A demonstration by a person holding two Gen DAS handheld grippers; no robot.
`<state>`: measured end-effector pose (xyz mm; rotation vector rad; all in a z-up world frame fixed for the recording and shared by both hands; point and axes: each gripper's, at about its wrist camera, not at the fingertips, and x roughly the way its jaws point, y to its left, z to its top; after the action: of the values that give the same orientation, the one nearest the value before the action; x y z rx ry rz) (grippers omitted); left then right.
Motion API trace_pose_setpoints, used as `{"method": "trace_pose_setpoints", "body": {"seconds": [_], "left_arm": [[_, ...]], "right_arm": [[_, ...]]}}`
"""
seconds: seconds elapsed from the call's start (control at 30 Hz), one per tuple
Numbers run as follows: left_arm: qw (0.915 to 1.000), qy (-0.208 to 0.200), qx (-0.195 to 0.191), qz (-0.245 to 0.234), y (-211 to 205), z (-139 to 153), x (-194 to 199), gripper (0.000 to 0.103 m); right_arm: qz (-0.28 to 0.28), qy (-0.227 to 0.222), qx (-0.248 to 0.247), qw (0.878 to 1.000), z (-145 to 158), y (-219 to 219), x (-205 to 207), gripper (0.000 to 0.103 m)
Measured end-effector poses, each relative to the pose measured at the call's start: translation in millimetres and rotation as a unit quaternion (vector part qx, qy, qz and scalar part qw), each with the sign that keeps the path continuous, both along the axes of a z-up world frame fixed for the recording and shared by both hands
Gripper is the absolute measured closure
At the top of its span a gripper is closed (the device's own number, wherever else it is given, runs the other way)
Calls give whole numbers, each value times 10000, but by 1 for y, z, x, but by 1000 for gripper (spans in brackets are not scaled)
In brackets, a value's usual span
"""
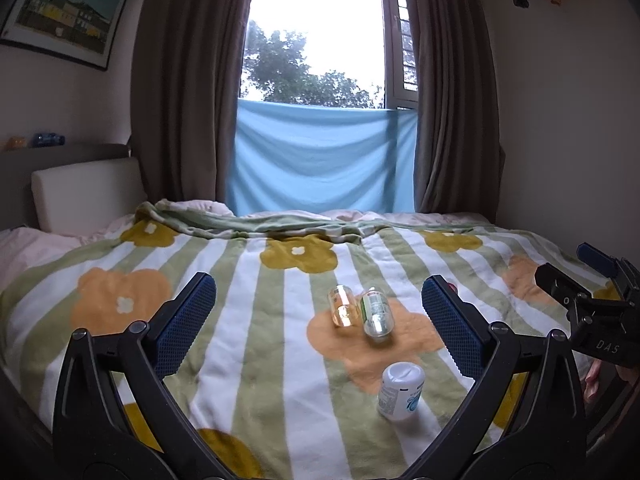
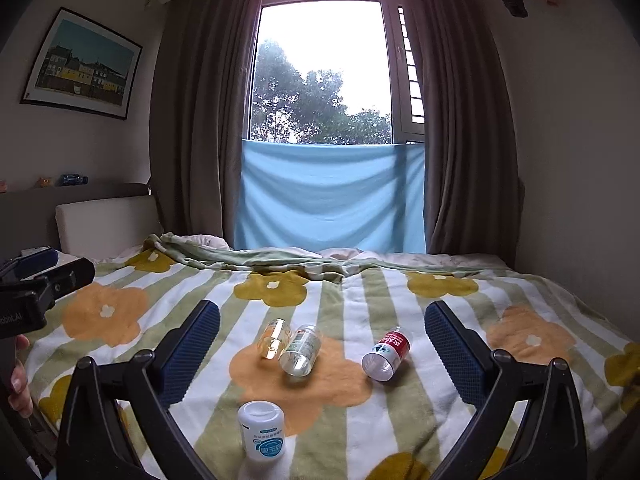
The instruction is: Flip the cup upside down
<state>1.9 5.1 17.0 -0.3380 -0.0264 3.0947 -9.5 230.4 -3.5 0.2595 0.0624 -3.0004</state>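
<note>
Several small cups lie on the flowered blanket [image 1: 256, 320]. A yellowish clear cup [image 1: 343, 306] [image 2: 275, 338] and a clear cup with a green label [image 1: 376, 314] [image 2: 301, 350] lie on their sides, touching. A clear cup with a red label [image 2: 387, 354] lies on its side to the right. A white cup with blue print [image 1: 401, 391] [image 2: 262, 429] stands bottom up nearest to me. My left gripper [image 1: 316, 320] is open and empty above the blanket. My right gripper [image 2: 322, 344] is open and empty, its fingers either side of the cups but short of them.
The bed fills the room's width, with a white headboard cushion [image 1: 86, 194] at the left and curtains and a blue cloth [image 1: 324, 160] over the window behind. The right gripper's body [image 1: 592, 304] shows at the right edge of the left wrist view.
</note>
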Motion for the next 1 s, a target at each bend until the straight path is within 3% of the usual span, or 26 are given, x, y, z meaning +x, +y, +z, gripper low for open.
{"method": "trace_pose_setpoints", "body": {"seconds": [0.3, 0.5, 1.0], "left_arm": [[9999, -58, -138, -43, 9, -13, 2, 0], [9998, -134, -101, -121, 12, -20, 1, 0], [9997, -186, -54, -126, 12, -26, 1, 0]], "right_arm": [[-349, 130, 62, 9993, 0, 5, 7, 1], [-163, 68, 1, 9998, -3, 5, 6, 1], [-398, 13, -113, 9991, -5, 11, 2, 1]]}}
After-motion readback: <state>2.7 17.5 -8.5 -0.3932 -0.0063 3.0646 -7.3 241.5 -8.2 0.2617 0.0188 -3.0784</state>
